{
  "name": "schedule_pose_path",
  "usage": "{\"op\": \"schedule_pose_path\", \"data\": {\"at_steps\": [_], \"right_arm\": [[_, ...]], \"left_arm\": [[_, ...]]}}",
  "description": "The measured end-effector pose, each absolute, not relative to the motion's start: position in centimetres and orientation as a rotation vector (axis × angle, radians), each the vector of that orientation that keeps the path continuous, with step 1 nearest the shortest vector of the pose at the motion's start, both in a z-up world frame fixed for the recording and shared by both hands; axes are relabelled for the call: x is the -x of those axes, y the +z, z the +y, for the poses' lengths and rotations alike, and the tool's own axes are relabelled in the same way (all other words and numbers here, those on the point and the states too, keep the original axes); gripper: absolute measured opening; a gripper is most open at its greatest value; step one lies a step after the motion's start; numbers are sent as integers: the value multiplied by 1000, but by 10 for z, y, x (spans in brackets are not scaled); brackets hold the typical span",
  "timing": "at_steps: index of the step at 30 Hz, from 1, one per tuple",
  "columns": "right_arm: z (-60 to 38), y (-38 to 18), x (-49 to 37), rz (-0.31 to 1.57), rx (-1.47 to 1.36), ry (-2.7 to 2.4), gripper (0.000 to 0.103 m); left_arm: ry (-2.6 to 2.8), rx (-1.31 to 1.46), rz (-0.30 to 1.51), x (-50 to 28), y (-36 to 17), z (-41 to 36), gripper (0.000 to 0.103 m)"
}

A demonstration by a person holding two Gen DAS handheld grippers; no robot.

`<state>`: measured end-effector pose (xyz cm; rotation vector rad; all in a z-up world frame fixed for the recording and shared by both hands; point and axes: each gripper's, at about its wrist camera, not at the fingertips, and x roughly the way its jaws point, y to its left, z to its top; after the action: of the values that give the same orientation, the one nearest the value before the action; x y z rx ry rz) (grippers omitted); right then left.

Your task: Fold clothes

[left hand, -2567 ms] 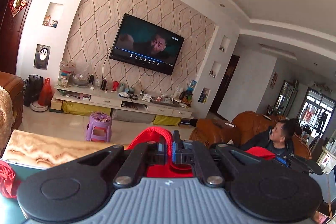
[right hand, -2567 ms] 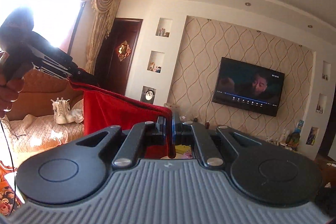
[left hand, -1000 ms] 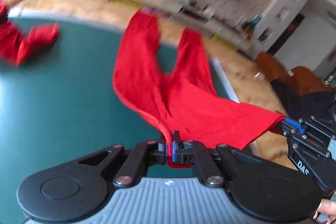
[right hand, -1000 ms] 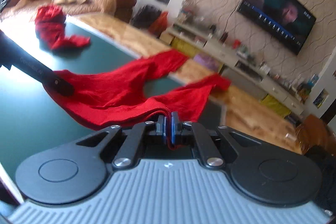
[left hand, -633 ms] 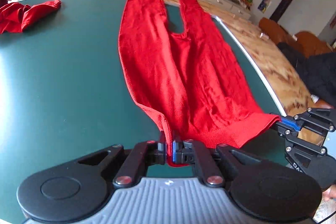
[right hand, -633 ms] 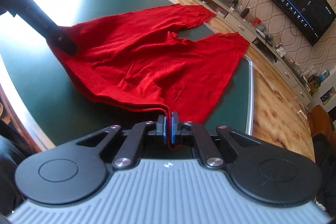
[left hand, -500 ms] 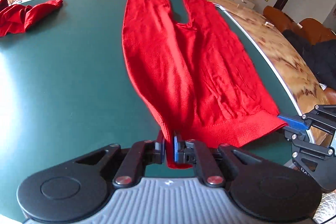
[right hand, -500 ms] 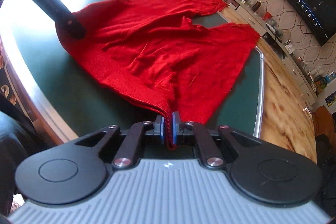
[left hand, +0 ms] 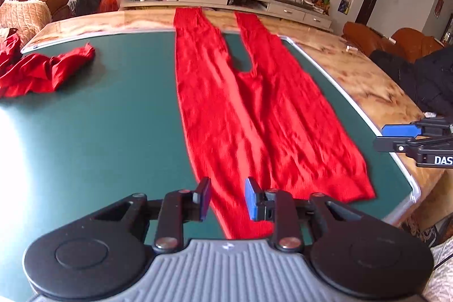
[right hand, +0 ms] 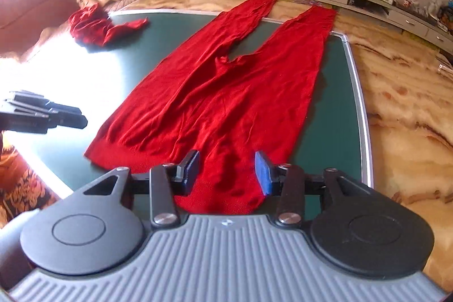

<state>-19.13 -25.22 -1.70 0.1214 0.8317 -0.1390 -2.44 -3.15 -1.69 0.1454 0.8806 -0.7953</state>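
- Red knit trousers (left hand: 249, 115) lie flat on the green counter (left hand: 113, 132), waistband nearest, both legs running to the far edge and over it.
- The left tongs (left hand: 228, 198) hover at one waistband corner, jaws apart, holding nothing.
- The right tongs (right hand: 226, 169) hover at the other corner, likewise spread and empty.
- The fabric looks soft, light and limp; it would likely sag and crease, so hold it by the thicker waistband or a leg hem.
- A second red garment (left hand: 39, 70) lies crumpled well apart.

Red trousers (left hand: 254, 115): soft knit cloth, faint sheen. Table (left hand: 113, 132): matt green top, glossy, probably marble, rim.
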Motion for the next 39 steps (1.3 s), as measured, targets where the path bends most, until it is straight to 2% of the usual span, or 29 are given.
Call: {"op": "schedule_pose_path", "data": {"at_steps": [7, 13, 21, 22, 23, 27, 31, 35, 39], "right_arm": [[-305, -52, 107, 847, -289, -247, 50], [-331, -73, 51, 833, -316, -268, 50], [-342, -95, 31, 897, -269, -274, 49], [-342, -98, 34, 902, -240, -294, 49], [-340, -98, 37, 912, -187, -319, 49], [-344, -98, 49, 926, -167, -339, 49], [-350, -99, 53, 929, -190, -355, 53], [-343, -98, 52, 930, -149, -374, 53], [-335, -97, 50, 942, -81, -392, 53]], "left_arm": [[-800, -131, 902, -44, -38, -84, 29], [-845, -170, 868, -71, -47, -124, 29], [-828, -158, 886, -89, -74, -124, 29], [-811, -174, 878, -88, -75, -121, 24], [-792, -192, 868, -86, -75, -119, 14], [-747, -212, 850, -83, -77, -110, 6], [-691, -208, 856, -82, -76, -109, 4], [-625, -274, 818, -72, -75, -110, 4], [-593, -219, 863, -73, -70, -99, 5]]}}
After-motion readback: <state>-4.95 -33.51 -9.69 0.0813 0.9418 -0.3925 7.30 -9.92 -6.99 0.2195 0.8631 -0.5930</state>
